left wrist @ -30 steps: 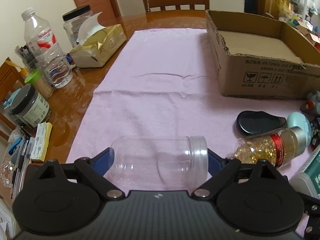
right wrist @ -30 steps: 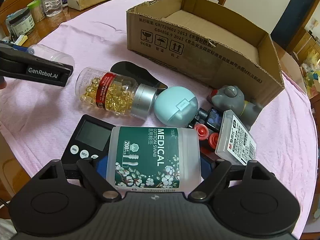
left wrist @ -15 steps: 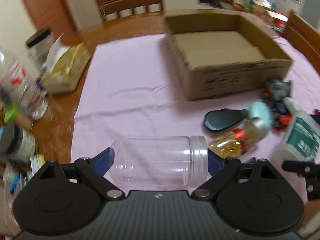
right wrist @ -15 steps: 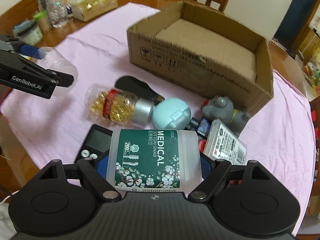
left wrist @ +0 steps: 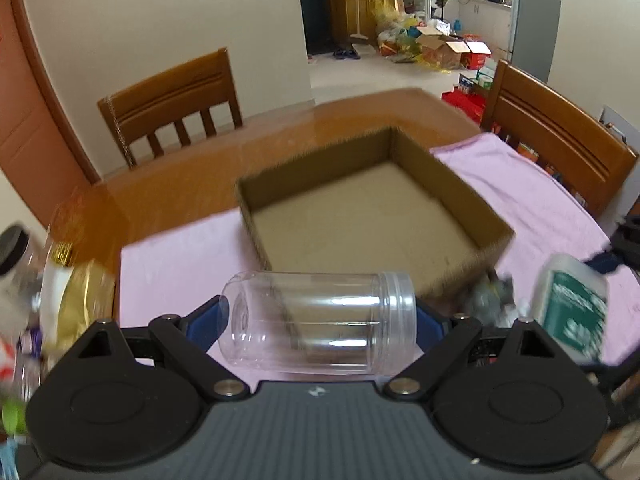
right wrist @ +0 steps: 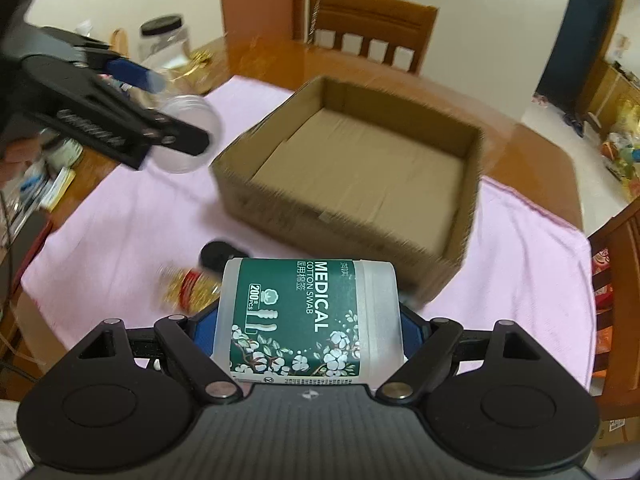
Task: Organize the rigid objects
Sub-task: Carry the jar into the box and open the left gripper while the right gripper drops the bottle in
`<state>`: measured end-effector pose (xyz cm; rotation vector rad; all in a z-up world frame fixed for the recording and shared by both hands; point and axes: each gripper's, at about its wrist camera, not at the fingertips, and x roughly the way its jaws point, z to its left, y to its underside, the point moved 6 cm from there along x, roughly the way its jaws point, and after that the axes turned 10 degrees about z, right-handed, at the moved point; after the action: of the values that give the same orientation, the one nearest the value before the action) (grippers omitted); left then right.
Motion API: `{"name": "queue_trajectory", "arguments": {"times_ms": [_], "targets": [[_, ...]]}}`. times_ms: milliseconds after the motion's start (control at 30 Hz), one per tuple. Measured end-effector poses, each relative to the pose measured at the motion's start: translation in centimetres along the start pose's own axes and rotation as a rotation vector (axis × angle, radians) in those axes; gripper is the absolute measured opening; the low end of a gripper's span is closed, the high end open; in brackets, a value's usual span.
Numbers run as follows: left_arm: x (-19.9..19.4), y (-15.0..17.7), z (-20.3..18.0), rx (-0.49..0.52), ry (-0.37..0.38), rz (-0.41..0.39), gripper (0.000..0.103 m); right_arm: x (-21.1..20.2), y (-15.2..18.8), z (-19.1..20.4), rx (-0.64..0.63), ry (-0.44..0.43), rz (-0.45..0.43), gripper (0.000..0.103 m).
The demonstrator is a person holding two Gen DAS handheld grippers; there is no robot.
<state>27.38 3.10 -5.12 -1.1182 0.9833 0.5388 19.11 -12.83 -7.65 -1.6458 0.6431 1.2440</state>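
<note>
My left gripper [left wrist: 320, 316] is shut on a clear empty plastic jar [left wrist: 320, 324], held sideways in the air just before the near wall of the open cardboard box [left wrist: 496, 236]. My right gripper [right wrist: 308, 320] is shut on a white cotton swab box with a green label [right wrist: 304, 320], held above the pink cloth in front of the same cardboard box [right wrist: 332, 200]. The left gripper with the jar [right wrist: 188, 136] shows at the left of the right wrist view. The swab box [left wrist: 572, 308] shows at the right of the left wrist view. The cardboard box is empty.
A bottle of yellow capsules [right wrist: 188, 288] and a black object [right wrist: 218, 254] lie on the pink cloth [right wrist: 120, 220]. A gold tissue pack [left wrist: 80, 300] and a black-lidded jar [right wrist: 164, 44] stand on the left. Wooden chairs [left wrist: 172, 104] stand behind and right of the table.
Both grippers have risen from the cloth with their loads and moved toward the cardboard box. The jar and swab box are now well above the table.
</note>
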Motion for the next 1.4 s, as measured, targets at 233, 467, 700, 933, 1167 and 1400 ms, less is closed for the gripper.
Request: {"name": "queue_trajectory", "arguments": {"times_ms": [233, 467, 700, 933, 1167, 1400], "targets": [[5.3, -5.4, 0.0, -0.001, -0.004, -0.004, 0.092, -0.8, -1.8, -2.3, 0.03, 0.03, -0.044, 0.086], [9.8, -9.2, 1.1, -0.097, -0.04, -0.035, 0.095, -0.7, -3.5, -3.5, 0.035, 0.052, -0.061, 0.086], [9.8, -8.0, 2.4, -0.131, -0.037, -0.006, 0.096, -0.3, -4.4, -4.3, 0.039, 0.055, -0.065, 0.086], [6.7, -5.8, 3.2, -0.122, -0.057, -0.008, 0.1, 0.0, -5.2, -4.7, 0.038, 0.048, -0.07, 0.086], [3.7, -2.6, 3.2, -0.175, -0.046, -0.013, 0.1, 0.2, -6.8, -5.3, 0.057, 0.021, -0.083, 0.086], [1.4, 0.8, 3.7, -0.269, -0.1, -0.029, 0.1, 1.7, -9.8, -7.1, 0.09, 0.007, -0.084, 0.086]]}}
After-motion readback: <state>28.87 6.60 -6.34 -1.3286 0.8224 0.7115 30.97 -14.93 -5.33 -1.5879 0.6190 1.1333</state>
